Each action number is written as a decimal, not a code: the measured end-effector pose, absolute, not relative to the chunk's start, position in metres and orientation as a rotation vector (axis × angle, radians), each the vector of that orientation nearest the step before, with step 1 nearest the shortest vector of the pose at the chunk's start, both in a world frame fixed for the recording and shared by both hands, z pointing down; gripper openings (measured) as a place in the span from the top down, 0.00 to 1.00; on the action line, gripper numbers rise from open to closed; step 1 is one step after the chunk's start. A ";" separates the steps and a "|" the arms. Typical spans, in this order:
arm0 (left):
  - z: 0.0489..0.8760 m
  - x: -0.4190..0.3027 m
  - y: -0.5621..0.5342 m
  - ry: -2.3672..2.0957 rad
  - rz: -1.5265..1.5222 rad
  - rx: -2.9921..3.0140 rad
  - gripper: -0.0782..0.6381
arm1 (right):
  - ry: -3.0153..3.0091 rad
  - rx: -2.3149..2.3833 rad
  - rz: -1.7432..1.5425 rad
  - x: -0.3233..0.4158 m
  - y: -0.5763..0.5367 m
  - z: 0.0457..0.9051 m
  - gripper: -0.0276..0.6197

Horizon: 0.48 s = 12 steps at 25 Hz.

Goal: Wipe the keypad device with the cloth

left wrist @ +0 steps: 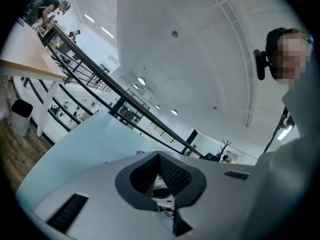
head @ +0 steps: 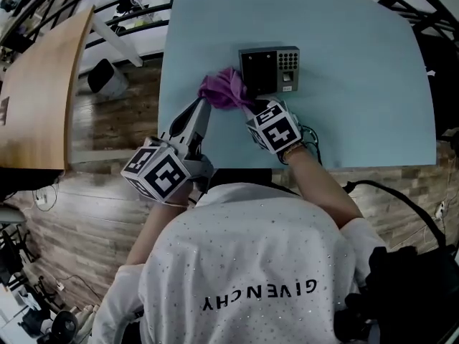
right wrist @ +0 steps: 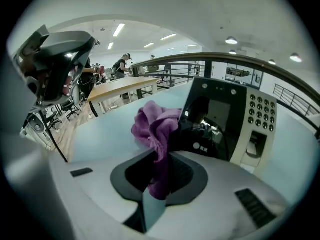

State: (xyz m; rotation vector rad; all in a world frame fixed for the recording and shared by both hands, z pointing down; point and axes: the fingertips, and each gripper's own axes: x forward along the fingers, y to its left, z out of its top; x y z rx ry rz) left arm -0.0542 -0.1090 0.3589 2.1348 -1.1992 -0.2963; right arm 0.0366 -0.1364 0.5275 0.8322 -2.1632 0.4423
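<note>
The keypad device (head: 269, 70) lies flat on the pale blue table (head: 358, 92), dark screen to the left and keys to the right. A purple cloth (head: 224, 88) is bunched against its left edge. My right gripper (head: 247, 104) is shut on the cloth. In the right gripper view the cloth (right wrist: 155, 124) rises from between the jaws, touching the device (right wrist: 235, 119). My left gripper (head: 203, 106) points at the cloth's left side with its jaws together. In the left gripper view, that gripper (left wrist: 160, 155) holds nothing and faces the ceiling.
A wooden table (head: 43, 99) stands to the left across a strip of plank floor, with a dark bin (head: 107, 77) beside it. Railings run behind the blue table. A black cable (head: 401, 199) loops at the right, near the table's front edge (head: 344, 165).
</note>
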 end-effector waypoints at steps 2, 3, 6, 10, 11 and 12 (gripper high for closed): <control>0.360 -0.049 -0.104 -1.193 -0.295 2.139 0.89 | -2.170 0.806 0.482 0.040 -0.128 0.531 0.89; 0.361 -0.046 -0.101 -1.189 -0.293 2.140 0.89 | -2.209 0.783 0.504 0.038 -0.126 0.526 0.89; 0.362 -0.042 -0.094 -1.194 -0.277 2.137 0.89 | -2.560 0.756 0.576 0.028 -0.131 0.455 0.89; 0.360 -0.055 -0.093 -1.240 -0.252 2.112 0.89 | -3.064 0.862 0.405 0.036 -0.158 0.315 0.89; 0.360 -0.059 -0.094 -1.250 -0.245 2.108 0.89 | -3.102 0.893 0.318 0.039 -0.164 0.296 0.89; 0.360 -0.062 -0.095 -1.257 -0.237 2.105 0.89 | -3.102 0.928 0.255 0.041 -0.171 0.288 0.89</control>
